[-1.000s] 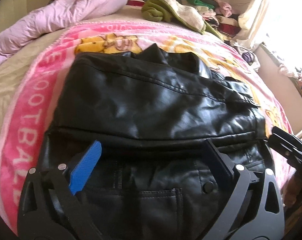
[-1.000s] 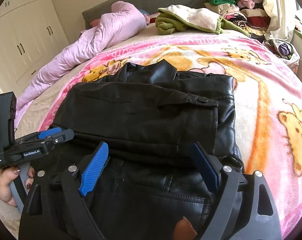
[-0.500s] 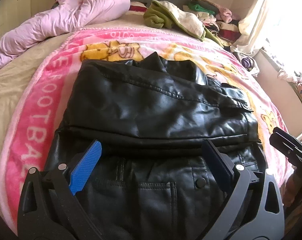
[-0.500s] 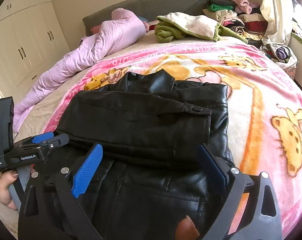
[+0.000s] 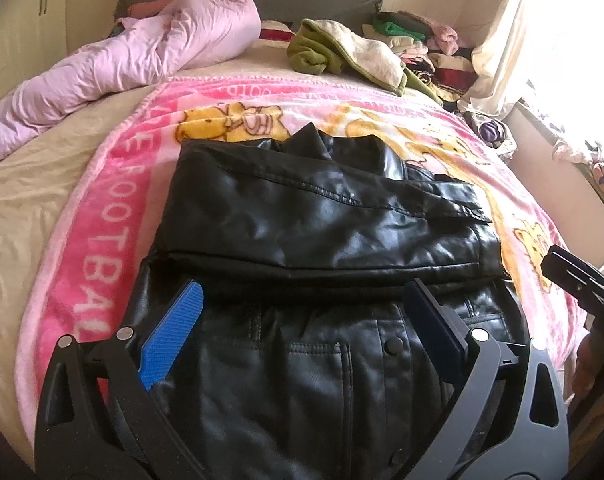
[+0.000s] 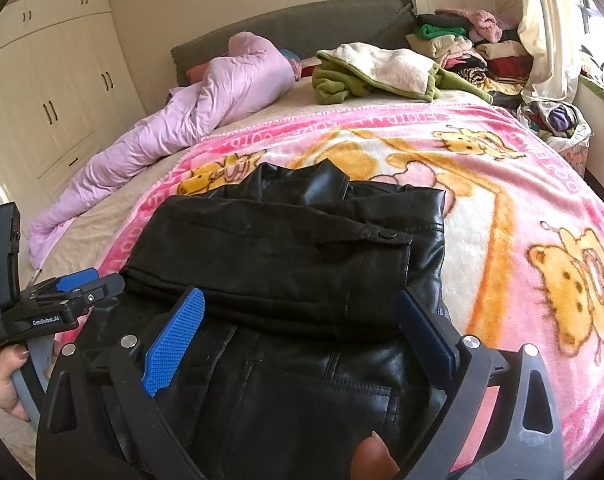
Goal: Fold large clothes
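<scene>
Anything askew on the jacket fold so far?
Slightly. On the black leather jacket the folded-over sleeve lies skewed, its cuff stopping short of the right edge, and the collar pokes up. No damage visible.

Both wrist cameras sit low at the foot edge of the bed, facing its grey headboard (image 6: 294,28). The left view looks from the left, the right from the right. Both share the black leather jacket (image 5: 321,232) on the pink cartoon blanket (image 6: 501,208).

Each black gripper (image 5: 302,304) has blue ribbed pads (image 6: 174,340) and silver screws.
</scene>
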Tool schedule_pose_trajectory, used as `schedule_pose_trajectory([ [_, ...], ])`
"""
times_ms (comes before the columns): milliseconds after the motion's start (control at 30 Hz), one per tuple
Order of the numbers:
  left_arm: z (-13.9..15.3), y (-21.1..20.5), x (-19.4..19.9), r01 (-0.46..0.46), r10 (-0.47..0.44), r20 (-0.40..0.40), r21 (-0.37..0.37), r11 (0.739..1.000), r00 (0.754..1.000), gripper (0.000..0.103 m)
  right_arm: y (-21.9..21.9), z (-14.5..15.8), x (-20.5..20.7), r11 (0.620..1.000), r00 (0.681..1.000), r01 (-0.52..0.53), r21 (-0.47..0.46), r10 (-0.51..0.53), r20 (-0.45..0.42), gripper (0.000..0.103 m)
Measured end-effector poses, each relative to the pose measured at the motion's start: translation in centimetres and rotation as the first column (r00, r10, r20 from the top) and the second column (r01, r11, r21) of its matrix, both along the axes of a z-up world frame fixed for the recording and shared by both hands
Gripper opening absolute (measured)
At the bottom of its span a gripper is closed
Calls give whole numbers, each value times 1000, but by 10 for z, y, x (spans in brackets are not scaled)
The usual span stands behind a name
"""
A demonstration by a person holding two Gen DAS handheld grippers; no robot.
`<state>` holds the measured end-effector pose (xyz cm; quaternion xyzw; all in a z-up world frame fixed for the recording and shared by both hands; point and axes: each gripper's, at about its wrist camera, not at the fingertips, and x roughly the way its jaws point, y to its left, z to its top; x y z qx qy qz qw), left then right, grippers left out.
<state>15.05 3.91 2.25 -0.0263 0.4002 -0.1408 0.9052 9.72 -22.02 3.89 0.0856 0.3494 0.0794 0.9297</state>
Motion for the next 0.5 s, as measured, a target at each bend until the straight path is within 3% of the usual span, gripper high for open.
schedule_pose_trajectory([
  [500, -2, 12, -32, -22, 21, 14, 35, 999, 1000, 94, -1, -2, -30, 1000, 1000, -14, -19, 14, -17, 96],
])
